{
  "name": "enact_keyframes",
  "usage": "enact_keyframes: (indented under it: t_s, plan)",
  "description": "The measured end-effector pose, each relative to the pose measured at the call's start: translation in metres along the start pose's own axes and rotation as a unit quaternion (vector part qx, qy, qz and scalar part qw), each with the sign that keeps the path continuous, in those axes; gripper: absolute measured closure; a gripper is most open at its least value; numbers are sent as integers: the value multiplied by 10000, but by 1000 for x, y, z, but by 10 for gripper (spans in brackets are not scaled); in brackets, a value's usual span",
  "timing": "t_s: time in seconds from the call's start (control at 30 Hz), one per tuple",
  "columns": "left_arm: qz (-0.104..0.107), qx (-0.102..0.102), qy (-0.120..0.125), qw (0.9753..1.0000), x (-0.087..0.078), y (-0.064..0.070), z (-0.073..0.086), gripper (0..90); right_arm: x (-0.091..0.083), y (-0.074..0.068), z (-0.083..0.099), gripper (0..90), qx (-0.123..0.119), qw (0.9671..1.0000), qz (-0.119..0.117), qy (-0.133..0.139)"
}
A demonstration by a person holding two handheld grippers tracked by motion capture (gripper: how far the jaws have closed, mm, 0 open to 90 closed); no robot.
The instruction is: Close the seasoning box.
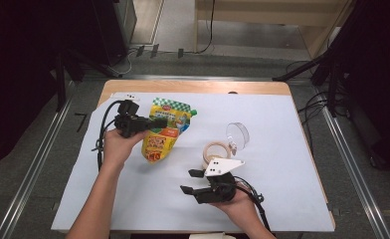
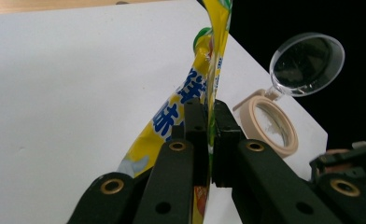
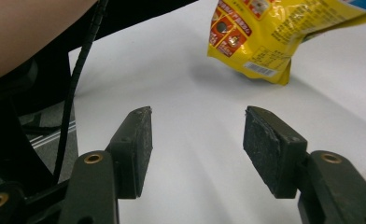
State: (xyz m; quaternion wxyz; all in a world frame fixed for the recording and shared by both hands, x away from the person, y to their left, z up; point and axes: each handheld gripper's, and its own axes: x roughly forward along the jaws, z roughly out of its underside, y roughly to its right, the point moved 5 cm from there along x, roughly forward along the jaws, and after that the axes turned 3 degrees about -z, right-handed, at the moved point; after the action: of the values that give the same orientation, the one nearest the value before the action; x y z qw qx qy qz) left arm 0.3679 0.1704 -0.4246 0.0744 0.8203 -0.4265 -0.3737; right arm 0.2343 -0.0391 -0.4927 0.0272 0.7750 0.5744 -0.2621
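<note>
On the white sheet left of centre, your pouch lies with its green top toward the far edge, and your left gripper has its jaws pressed together on it. Your left gripper view makes the pinch plain: the pouch's thin edge runs up between the two black jaws, which clamp it from both sides, something the high view hides under your hand. That same view shows a tape roll just beyond the jaws and a clear lens standing past it; from above, the roll and lens sit right of the pouch, touching or nearly touching each other. Your right gripper hovers near the front edge with its jaws spread and nothing between them. Its own view looks across bare sheet to the pouch's printed bottom end, well beyond the fingertips.
</note>
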Motion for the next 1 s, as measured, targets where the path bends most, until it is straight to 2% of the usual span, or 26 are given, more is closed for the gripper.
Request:
enact_keyframes:
  t_s: [0.07,0.23,0.33,0.4,0.6,0.67,0.7,0.9,1.0]
  plan:
    - [-6,-13,-19,10000,-8,0,5,881,0,0,0,435,3,10000,-8,-17]
    - [-12,-116,27,9999,-16,-3,10,869,0,-1,0,435,-33,10000,-34,-44]
    - [-31,-164,-33,9999,-19,-3,12,853,1,-1,-1,436,-46,10000,-33,-69]
    - [-78,-138,-100,9998,-22,-1,13,843,1,-1,-1,436,-39,10000,-24,-83]
    - [-118,-92,-88,9999,-27,1,13,799,1,0,0,441,-110,9998,-39,-129]
    - [-198,-95,-98,9997,-29,1,13,780,1,-1,0,441,-101,9998,-67,-132]
    - [-184,-32,-114,9998,-30,0,14,779,1,-1,0,441,-98,9998,-71,-132]
    - [22,-68,-31,10000,-38,2,13,709,-2,0,-3,446,-95,9999,-45,-129]
    - [143,-77,-122,9998,-40,4,14,684,-4,1,-4,448,-89,9998,-32,-154]
